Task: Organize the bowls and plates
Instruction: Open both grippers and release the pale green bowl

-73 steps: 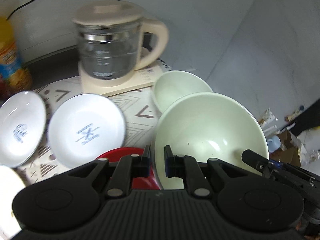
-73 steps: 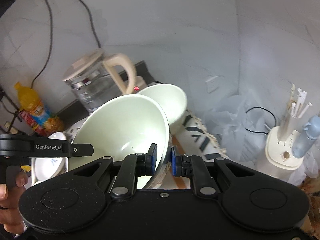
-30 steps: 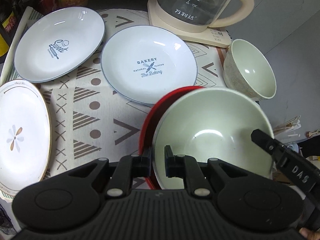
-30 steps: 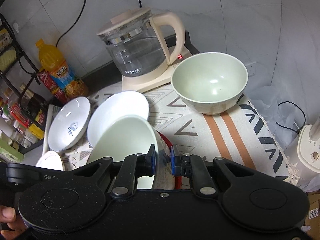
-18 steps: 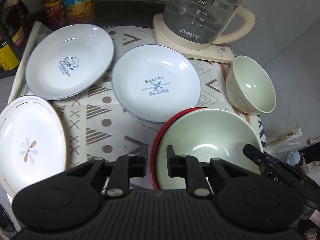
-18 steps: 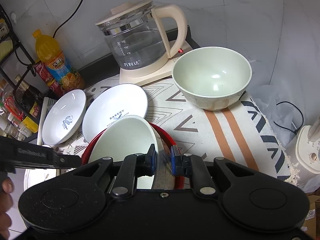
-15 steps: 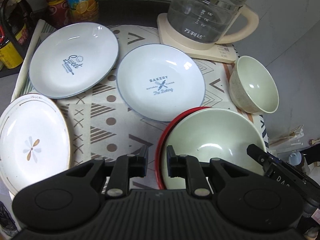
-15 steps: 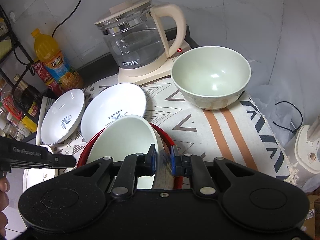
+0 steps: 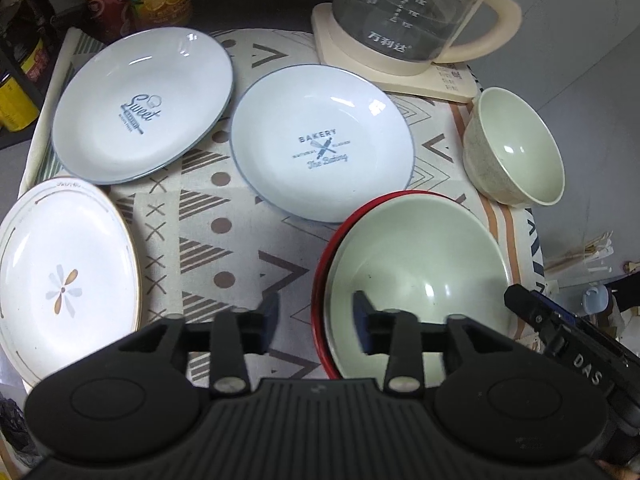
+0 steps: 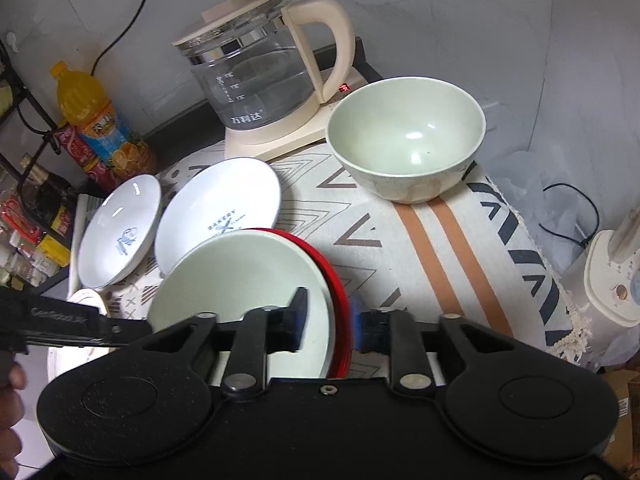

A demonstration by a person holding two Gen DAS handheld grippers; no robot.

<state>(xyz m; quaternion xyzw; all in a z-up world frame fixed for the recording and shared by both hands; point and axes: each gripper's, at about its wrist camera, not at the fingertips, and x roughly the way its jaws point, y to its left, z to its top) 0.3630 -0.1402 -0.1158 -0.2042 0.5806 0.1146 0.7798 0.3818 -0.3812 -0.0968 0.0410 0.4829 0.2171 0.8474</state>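
A large pale green bowl (image 9: 416, 276) sits inside a red bowl (image 9: 325, 256) at the near right of the patterned cloth. My left gripper (image 9: 315, 316) is open, its fingers straddling the near left rims. My right gripper (image 10: 326, 320) is open too, its fingers straddling the right rims of the green bowl (image 10: 240, 280) and the red bowl (image 10: 338, 280). A smaller green bowl (image 9: 516, 148) (image 10: 406, 152) stands behind. Two white-blue plates, "Sweet" (image 9: 140, 108) and "Bakery" (image 9: 320, 152) (image 10: 218, 216), and a flower plate (image 9: 60, 276) lie to the left.
A glass kettle (image 9: 404, 12) (image 10: 260, 76) on a beige base stands at the back. Juice bottle (image 10: 100, 128) and cans stand at the back left beside a rack. The table edge drops off on the right, with a white appliance (image 10: 616, 276) beyond.
Both grippers carried the large green bowl down into the red bowl. Both have now opened and let go of its rim.
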